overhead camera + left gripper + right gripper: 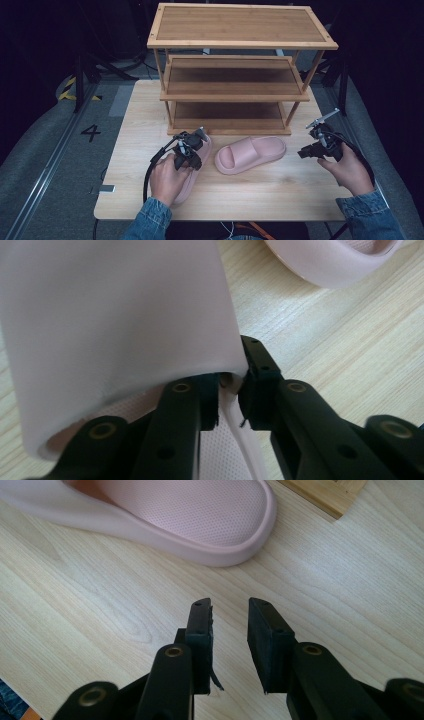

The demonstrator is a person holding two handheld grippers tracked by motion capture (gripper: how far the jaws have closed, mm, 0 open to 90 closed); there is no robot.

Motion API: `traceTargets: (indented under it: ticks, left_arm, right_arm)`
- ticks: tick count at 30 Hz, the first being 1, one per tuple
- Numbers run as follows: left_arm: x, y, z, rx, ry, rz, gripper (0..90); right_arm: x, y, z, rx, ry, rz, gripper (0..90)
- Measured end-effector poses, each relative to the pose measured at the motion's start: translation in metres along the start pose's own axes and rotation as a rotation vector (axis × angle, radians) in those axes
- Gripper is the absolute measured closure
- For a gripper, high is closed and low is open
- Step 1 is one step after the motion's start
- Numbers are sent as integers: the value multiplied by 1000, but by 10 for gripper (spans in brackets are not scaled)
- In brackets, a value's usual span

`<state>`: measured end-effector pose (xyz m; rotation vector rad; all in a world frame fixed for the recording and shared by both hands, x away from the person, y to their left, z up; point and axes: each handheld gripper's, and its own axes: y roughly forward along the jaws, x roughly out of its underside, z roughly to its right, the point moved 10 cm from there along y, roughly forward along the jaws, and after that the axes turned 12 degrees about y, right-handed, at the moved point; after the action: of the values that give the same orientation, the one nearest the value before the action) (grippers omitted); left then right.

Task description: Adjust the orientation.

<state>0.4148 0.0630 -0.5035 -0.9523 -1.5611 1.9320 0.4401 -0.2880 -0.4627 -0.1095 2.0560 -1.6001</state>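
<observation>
Two pink slippers lie on the light wooden table [280,190] in front of a shelf rack. My left gripper [188,149] sits on the left slipper [202,150], jaws shut on its side rim beside the wide strap [115,330]; the left gripper [230,387] pinches the thin wall. The second slipper [250,154] lies to the right, its toe pointing left; its edge [340,265] shows beyond. My right gripper [312,149] hovers at the table's right side, open, apart from that slipper. The right gripper [230,612] has nothing between its jaws, with the slipper's heel [200,515] ahead.
A three-tier bamboo shelf rack [235,75] stands at the back of the table, all tiers bare; its foot [330,492] is near the right slipper's heel. Bare tabletop runs along the front edge. Dark floor and stands surround the table.
</observation>
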Motion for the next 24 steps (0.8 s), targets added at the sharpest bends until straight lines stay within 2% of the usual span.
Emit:
traceTargets:
  ticks: [4,8,12,14,15,17,18,21,24]
  left_arm:
    - [3,-8,-4,-27,21,-5,836]
    - [6,-13,-5,7,6,10,840]
    - [8,-26,-5,29,13,34,839]
    - [8,-34,-2,41,32,27,840]
    - [9,-40,0,52,54,18,839]
    - [9,-47,3,61,66,11,839]
    - [9,-47,3,61,66,11,839]
    - [8,-62,9,64,127,-17,839]
    - [7,-72,11,46,164,-39,839]
  right_arm:
    - [2,-2,1,2,2,0,722]
    - [1,-3,2,6,4,3,722]
    - [-1,-6,2,6,4,15,722]
    - [-1,-7,2,4,7,17,722]
    - [-2,-7,2,4,9,17,722]
    - [-2,-8,3,8,3,18,722]
    - [-2,-8,3,8,3,18,722]
    - [-3,-8,2,5,5,18,722]
    - [-3,-7,1,6,-3,19,722]
